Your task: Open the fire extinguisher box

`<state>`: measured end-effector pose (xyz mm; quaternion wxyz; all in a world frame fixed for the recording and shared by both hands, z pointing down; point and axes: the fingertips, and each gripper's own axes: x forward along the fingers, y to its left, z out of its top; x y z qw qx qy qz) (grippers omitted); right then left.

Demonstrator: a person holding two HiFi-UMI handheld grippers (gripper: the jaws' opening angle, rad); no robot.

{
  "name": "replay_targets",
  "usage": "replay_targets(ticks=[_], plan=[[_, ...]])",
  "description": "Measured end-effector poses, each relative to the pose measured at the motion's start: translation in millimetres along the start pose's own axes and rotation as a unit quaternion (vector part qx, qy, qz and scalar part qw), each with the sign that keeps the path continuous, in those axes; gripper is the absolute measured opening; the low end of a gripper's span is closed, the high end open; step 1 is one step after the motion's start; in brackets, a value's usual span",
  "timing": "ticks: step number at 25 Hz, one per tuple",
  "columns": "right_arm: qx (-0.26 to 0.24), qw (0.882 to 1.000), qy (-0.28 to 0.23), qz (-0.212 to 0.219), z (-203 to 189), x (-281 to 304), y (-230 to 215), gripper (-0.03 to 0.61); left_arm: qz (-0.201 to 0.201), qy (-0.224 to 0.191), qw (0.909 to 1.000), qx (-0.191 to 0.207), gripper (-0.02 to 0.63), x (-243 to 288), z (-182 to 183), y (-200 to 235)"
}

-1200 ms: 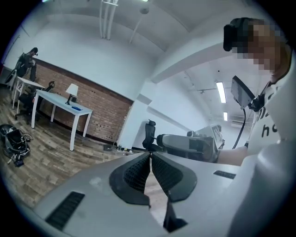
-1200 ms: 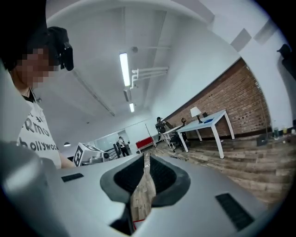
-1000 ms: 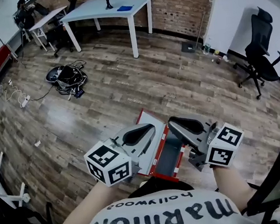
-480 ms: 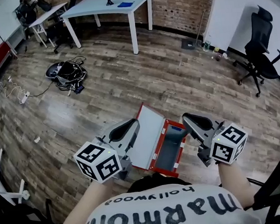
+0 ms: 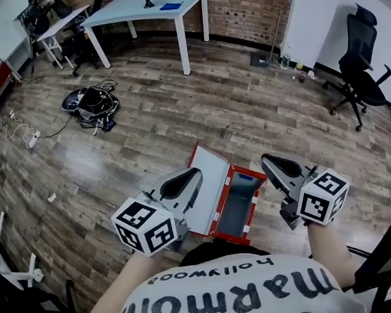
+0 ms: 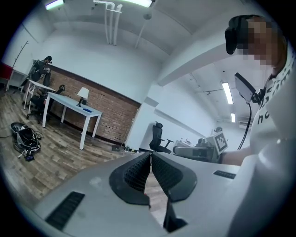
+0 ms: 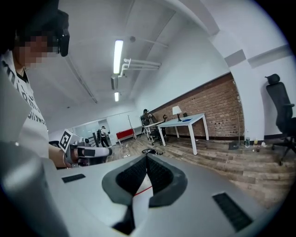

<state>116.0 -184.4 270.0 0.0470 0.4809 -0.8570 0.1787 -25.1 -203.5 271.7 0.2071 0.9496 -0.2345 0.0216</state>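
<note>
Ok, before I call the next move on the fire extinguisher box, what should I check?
1. Lid open: ok, it is swung out to the left of the red box.
2. Left gripper free: ok, jaws together, nothing between them.
3. Right gripper free: ok, jaws together, nothing between them.
4. Grippers off the box: seems ok, the head view shows one at each side above it, though contact with the lid cannot be ruled out.
5. Extinguisher inside: cannot tell, only a grey inner wall shows.
</note>
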Motion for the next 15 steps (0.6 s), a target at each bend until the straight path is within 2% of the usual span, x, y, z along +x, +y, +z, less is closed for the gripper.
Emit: replay_targets(ticks=[15], plan=[[-0.003, 1.000, 0.010, 0.001, -1.0, 4.6, -2.8, 0.011, 0.006, -0.001, 0.9999, -0.015, 0.020, 1.5, -0.2, 6.5]])
